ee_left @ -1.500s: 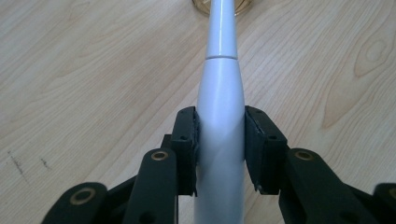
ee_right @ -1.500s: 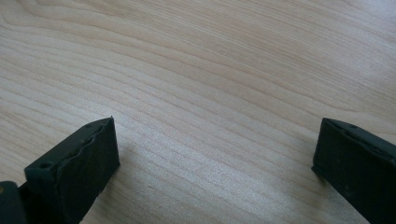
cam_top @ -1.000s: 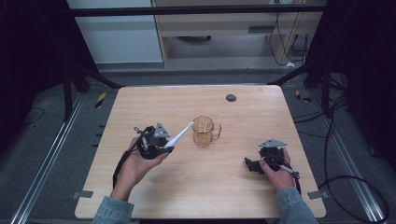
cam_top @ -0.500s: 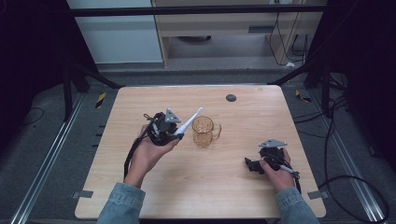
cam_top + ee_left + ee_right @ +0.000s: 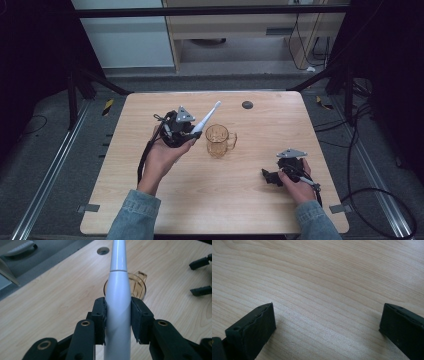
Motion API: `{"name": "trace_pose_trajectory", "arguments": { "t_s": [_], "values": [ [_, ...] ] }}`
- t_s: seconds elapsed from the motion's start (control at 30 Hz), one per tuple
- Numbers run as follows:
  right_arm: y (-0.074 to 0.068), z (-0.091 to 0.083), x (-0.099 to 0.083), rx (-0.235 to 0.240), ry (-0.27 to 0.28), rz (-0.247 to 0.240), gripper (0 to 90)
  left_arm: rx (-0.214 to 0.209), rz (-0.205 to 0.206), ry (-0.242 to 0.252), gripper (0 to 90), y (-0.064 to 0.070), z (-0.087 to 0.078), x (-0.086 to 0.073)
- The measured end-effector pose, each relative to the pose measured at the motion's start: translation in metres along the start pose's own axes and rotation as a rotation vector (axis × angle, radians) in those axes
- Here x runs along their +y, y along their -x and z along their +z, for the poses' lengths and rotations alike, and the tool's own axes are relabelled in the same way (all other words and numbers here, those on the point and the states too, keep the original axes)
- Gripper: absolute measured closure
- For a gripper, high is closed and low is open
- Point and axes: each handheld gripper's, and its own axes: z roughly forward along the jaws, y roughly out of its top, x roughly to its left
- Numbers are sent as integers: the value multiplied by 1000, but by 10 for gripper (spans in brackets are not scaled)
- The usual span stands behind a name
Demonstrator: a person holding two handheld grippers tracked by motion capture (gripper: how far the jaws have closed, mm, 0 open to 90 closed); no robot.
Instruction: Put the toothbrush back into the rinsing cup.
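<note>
Centre of frame: my left gripper (image 5: pixel 192 134) clamps a smooth white tapered toothbrush handle (image 5: pixel 117 307) above the ribbed amber glass mug (image 5: pixel 218 140); lower right, my right gripper (image 5: pixel 270 177) gapes wide over grained wood table (image 5: pixel 260 210).

The toothbrush (image 5: pixel 117 302) head runs off the top edge; its handle hides part of the mug (image 5: pixel 136 285)

A white toothbrush handle (image 5: pixel 117 305) sits between black jaws of the left gripper (image 5: pixel 192 134), which carries a grey plate; at three o'clock of it an amber ribbed glass mug (image 5: pixel 219 140); the table (image 5: pixel 260 200) is pale wood with streaky grain; the right gripper (image 5: pixel 270 176) is black; sleeves are blue denim
</note>
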Motion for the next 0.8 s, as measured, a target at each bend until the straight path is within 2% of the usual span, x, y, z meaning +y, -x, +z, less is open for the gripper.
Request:
{"name": "trace_pose_trajectory", "arguments": {
  "t_s": [0.17, 0.43, 0.47, 0.53, 0.67, 0.8],
  "values": [
    [0, 0, 0, 1, 0, -4, 4, -3, -23, 29, 665, -2, 5, 6],
    [0, 0, 0, -5, 0, 0, 6, 2, 25, 30, 666, 8, 9, 26],
    [0, 0, -1, -10, 6, -20, 6, 3, 23, 31, 665, 8, 11, 28],
    [0, -1, -1, 2, -1, -5, 6, 0, 15, 29, 666, 6, 15, 30],
    [0, -1, -1, 2, -2, -6, 6, -2, -2, 36, 666, 3, 20, 37],
    [0, -2, -1, 4, -2, -5, 5, 0, 15, 28, 666, 5, 24, 44]
  ]
}}
